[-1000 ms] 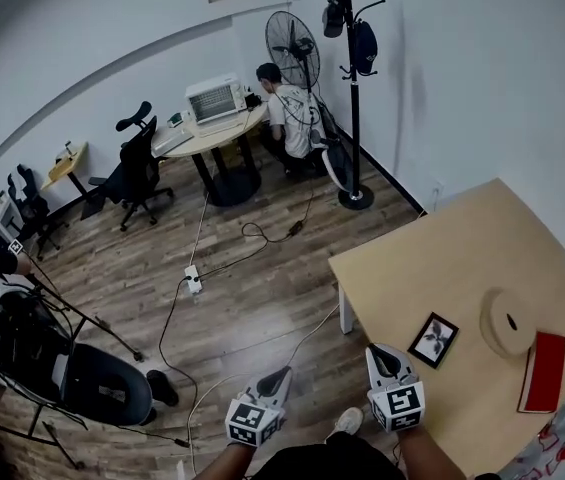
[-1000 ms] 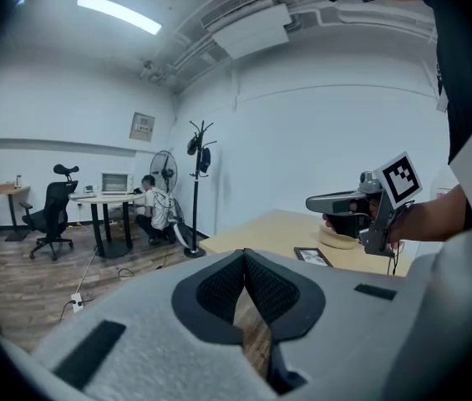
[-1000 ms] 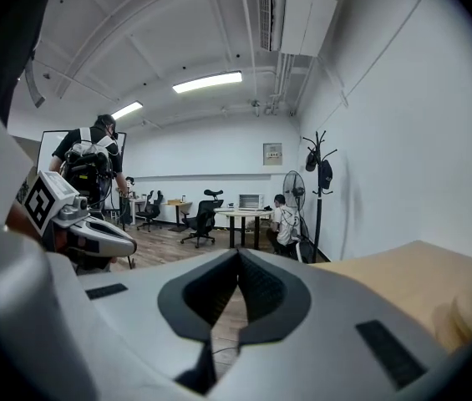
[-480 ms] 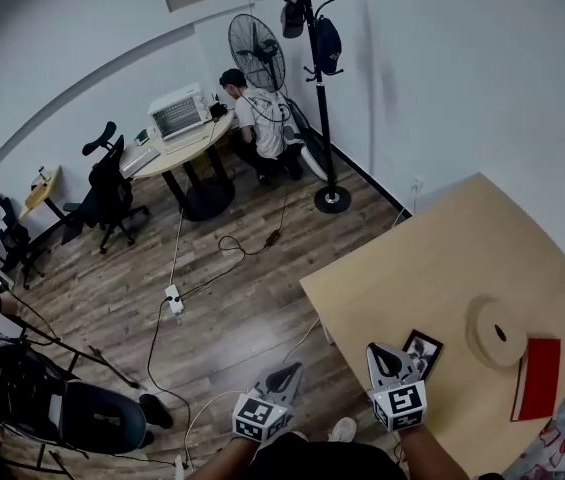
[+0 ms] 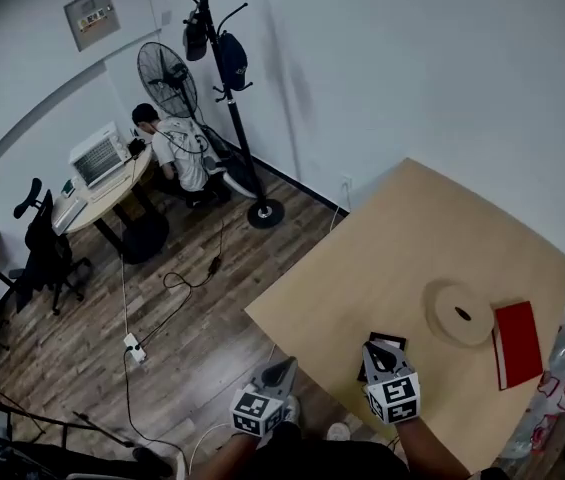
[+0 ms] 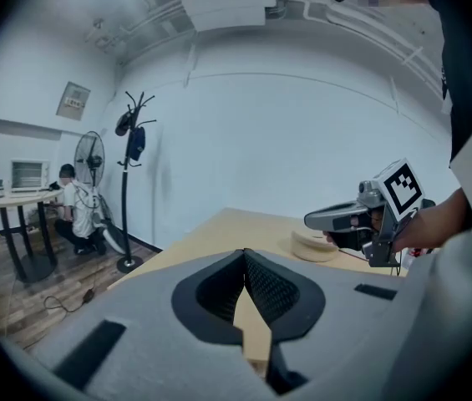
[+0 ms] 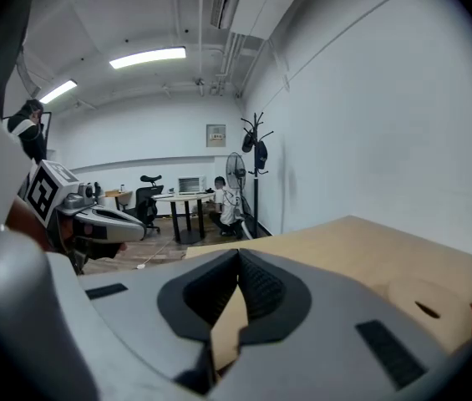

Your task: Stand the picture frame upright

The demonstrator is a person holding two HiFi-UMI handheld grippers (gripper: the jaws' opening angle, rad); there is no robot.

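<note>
Surface: pale wooden table top [image 5: 402, 238], seen from above in the head view.
Task thing: small black-rimmed picture frame [image 5: 390, 341], lying flat near the surface's near edge and not yet stood up.
Right tool: tip [image 5: 375, 351] held over the picture frame, so part of it is covered in the head view. In the right gripper view the pads [image 7: 248, 286] are pressed together with nothing pinched.
Left tool: tip [image 5: 283, 366] held off the surface, over the wood-plank floor [image 5: 192, 318]. Its pads [image 6: 261, 284] are likewise pressed together and empty.
Key relation: the picture frame lies directly ahead of and below the right tool. The left tool is to the frame's left, well apart, beyond the surface's edge. The right hand is judged the nearer.
Long axis: not fully readable, since one end is hidden. The visible edges run skewed to the surface's edge.
Neighbours: round beige disc with a centre hole [image 5: 459, 314] farther right, with a flat red rectangular slab [image 5: 515, 330] just beside it.
Next move, judged: the right tool must be spread before a frame edge can be pinched and tipped up.
</note>
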